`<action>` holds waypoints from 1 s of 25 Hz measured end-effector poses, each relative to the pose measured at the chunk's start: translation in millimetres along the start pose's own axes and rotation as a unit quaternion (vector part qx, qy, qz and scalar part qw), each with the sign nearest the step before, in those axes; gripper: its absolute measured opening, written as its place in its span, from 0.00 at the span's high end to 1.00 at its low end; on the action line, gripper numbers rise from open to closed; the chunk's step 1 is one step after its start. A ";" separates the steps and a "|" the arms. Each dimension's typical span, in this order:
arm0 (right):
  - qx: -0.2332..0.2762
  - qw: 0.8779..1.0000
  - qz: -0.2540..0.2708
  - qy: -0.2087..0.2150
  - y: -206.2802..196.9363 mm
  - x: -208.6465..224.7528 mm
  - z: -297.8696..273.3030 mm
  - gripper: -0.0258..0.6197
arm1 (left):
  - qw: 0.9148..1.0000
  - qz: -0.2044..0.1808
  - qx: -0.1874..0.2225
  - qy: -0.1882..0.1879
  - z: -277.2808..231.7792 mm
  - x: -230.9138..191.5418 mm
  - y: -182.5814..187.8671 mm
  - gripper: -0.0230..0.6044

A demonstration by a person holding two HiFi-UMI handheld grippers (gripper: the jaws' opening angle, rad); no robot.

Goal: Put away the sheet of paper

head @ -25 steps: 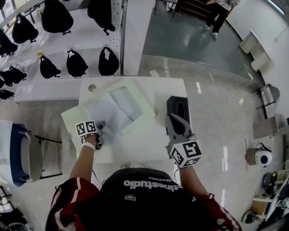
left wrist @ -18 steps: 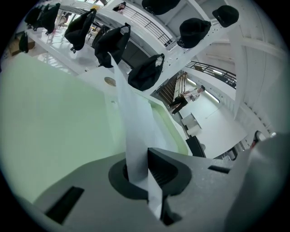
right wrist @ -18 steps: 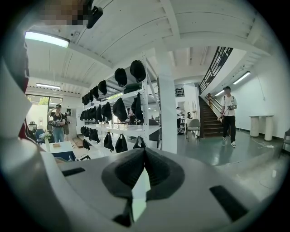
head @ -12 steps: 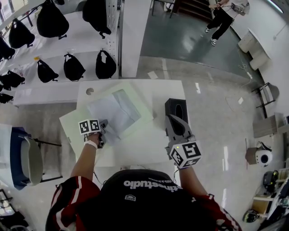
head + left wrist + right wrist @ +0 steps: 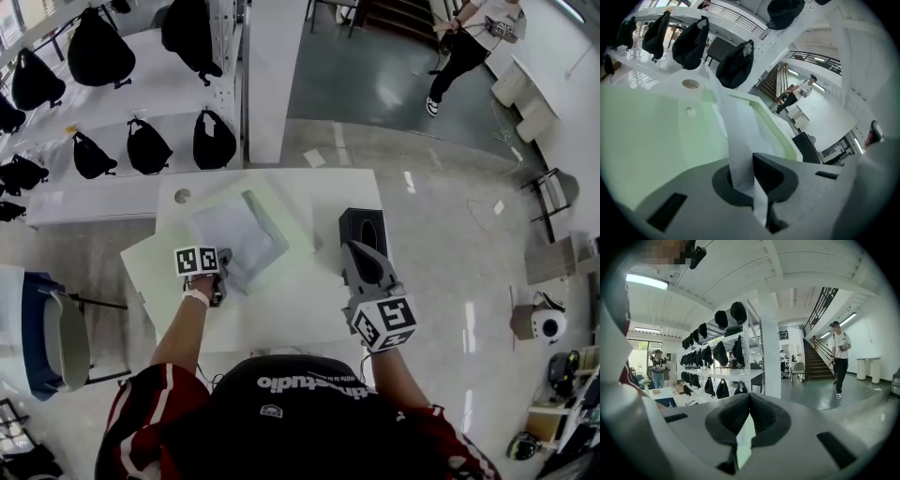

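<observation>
A white sheet of paper lies slanted in a pale green open folder on the white table. My left gripper is shut on the sheet's near edge; in the left gripper view the paper rises as a strip from the closed jaws of the left gripper. My right gripper hovers by the folder's right corner. In the right gripper view its jaws pinch a thin pale green-white edge, seemingly the folder's cover.
A black box stands on the table just beyond the right gripper. White shelves with black bags run along the far left. A chair sits left of the table. A person walks at the far right.
My left gripper has shifted toward the far right with the sheet, and the paper now lies narrower and further inside the folder. The right gripper has stayed put.
</observation>
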State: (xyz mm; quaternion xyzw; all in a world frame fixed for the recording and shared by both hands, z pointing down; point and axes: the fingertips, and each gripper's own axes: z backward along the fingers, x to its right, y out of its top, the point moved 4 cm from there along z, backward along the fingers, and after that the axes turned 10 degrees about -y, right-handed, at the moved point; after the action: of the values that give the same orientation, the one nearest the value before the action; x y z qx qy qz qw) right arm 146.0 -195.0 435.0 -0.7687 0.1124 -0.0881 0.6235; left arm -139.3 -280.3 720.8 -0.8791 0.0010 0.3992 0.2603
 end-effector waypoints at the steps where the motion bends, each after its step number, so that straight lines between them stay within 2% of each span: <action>1: 0.000 1.000 0.000 -0.001 -0.1 1.0 -0.1 0.96 | 1.000 -0.004 -0.003 0.001 -2.5 1.6 0.9 0.96; 11: -0.001 1.000 -0.002 -0.009 0.5 10.9 -3.2 0.96 | 0.999 -0.043 -0.016 0.017 -20.1 9.2 13.4 0.96; 25: -0.008 1.000 -0.010 -0.022 -3.0 24.4 -3.7 0.96 | 0.998 -0.050 -0.035 0.012 -45.2 20.1 22.7 0.96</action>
State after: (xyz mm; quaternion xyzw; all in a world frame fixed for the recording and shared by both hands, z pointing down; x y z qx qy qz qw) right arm 168.6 -204.8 438.6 -0.7767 0.0917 -0.0763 0.6185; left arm -98.6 -316.5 721.0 -0.8914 -0.0539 0.3745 0.2495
